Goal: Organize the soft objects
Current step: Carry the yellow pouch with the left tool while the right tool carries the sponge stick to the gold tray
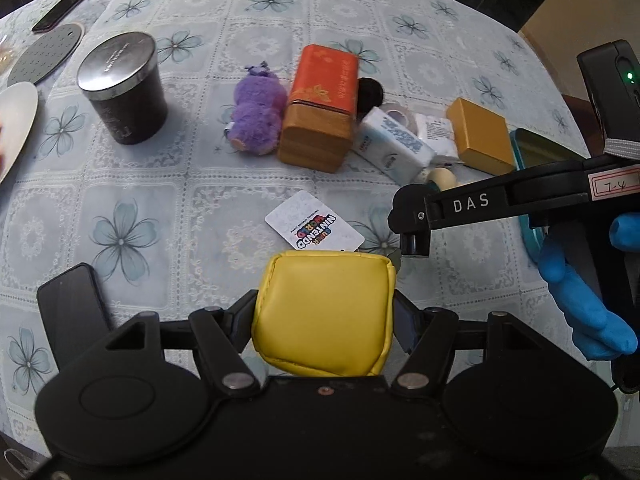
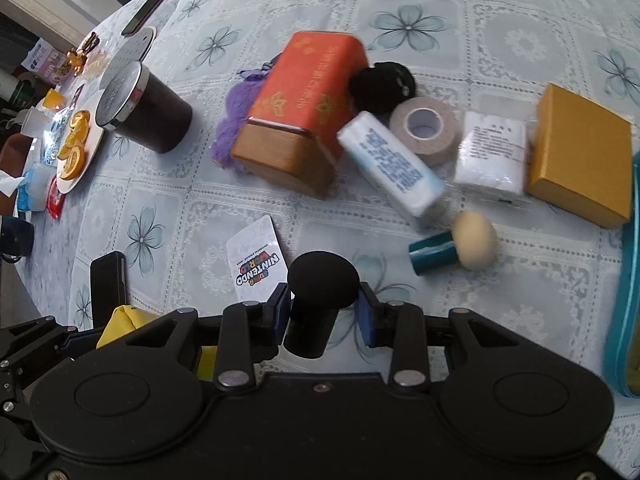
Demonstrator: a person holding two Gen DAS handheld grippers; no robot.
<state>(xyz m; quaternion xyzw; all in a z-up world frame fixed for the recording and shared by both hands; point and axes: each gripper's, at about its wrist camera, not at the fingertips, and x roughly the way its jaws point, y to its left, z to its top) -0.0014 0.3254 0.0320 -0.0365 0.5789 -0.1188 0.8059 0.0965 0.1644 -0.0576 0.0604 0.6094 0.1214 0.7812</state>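
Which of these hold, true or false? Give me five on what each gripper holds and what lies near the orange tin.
1. The left gripper clamps a yellow padded pouch. True.
2. The right gripper is open. False: shut on a black mushroom-shaped sponge applicator.
3. A purple plush toy lies beside the orange rectangular tin. True.
4. The dark lidded jar lies toppled. False: upright.
5. The beige tape roll sits on the tin. False: on the tablecloth.

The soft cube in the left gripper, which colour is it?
Yellow; the soft cube shows best in the left wrist view.
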